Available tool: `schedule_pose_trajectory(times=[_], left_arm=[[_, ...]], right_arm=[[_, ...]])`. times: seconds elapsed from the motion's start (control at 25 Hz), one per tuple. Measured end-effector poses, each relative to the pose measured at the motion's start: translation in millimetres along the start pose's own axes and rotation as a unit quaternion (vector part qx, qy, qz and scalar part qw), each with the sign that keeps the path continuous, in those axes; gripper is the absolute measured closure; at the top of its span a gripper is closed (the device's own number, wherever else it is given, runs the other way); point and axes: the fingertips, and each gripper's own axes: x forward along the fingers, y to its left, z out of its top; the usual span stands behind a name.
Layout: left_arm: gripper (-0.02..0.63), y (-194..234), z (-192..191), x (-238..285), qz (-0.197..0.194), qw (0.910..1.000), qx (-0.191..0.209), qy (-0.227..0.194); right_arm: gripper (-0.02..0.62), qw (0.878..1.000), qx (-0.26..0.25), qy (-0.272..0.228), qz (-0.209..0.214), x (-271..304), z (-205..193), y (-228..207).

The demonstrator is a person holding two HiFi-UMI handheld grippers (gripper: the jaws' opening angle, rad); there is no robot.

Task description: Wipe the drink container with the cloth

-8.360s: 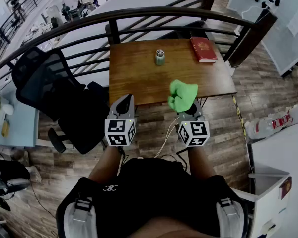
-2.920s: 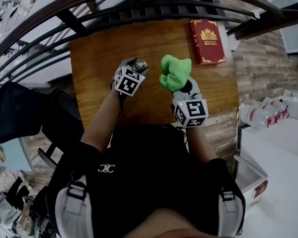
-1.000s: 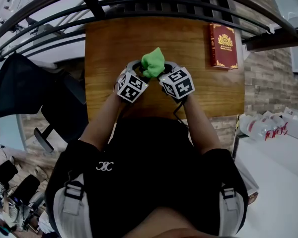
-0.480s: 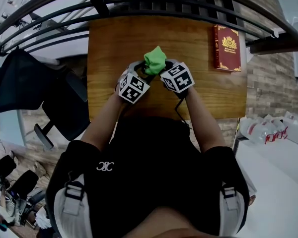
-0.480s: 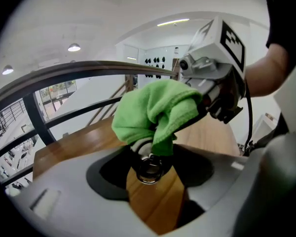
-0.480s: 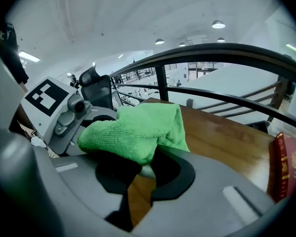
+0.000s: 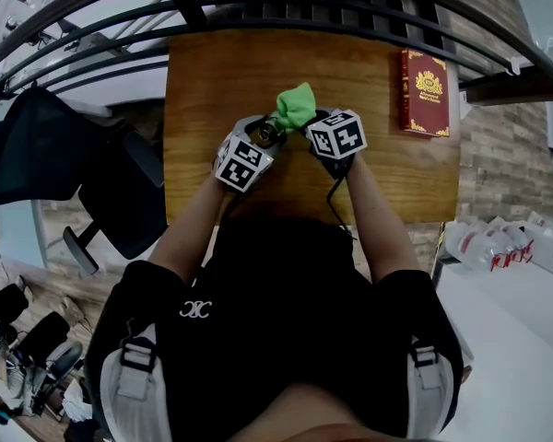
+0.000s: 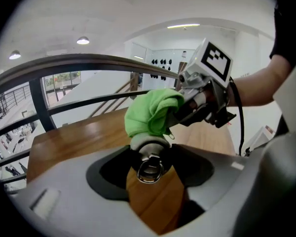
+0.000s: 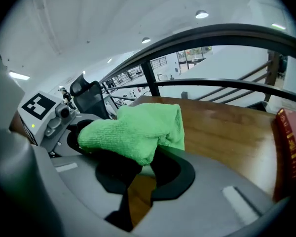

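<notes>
- The black office chair [image 7: 111, 187] stood off the left edge of the table [image 7: 203, 90], a glossy brown wooden top that caught the light. Neither played any part in the wiping.
- My left tongs [image 7: 251, 142] were clamped on the drink container [image 8: 149, 157], a small round metal can with a ring pull [image 8: 149, 171] on its lid. I held it over the middle of the table, with the lid turned back towards me. I could not tell whether its base touched the wood.
- I judged the can's wall smooth and hard, so a sideways rub might twist it in the jaws or push it out of them. If it was not yet empty, tipping it this far could also spill it.
- The cloth [image 7: 295, 109] was bright green and napped, soft like microfibre. It was bunched into a thick wad and pressed against the can's body just beyond the lid.
- A loose fold could snag the ring pull. A hard drag could also pull the wad out of its grip.
- My right tongs [image 9: 140, 163] were drawn in narrow, pinching a fold of the cloth, with most of it bulging out past the tips. With so little of it held, I thought the wipe would need light pressure.
- The red hardback book [image 7: 427, 79], with gilt edging, lay flat near the table's right side. It was well apart from the work, though a spill might reach it.
</notes>
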Motion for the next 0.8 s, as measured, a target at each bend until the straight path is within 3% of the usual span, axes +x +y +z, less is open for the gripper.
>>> schedule_pose_trajectory(times=[0.56,0.8], left_arm=[[0.293,14.3,-18.5,-0.5,0.000,0.9951,-0.099,0.003],[0.293,20.5,-22.6,-1.3,-0.018,0.9820,-0.188,-0.008]], right_arm=[[0.537,0.997,0.062,0.023,-0.049,8.2,-35.8,-34.5],[0.537,0.997,0.063,0.027,-0.040,8.6,-42.7,-26.8]])
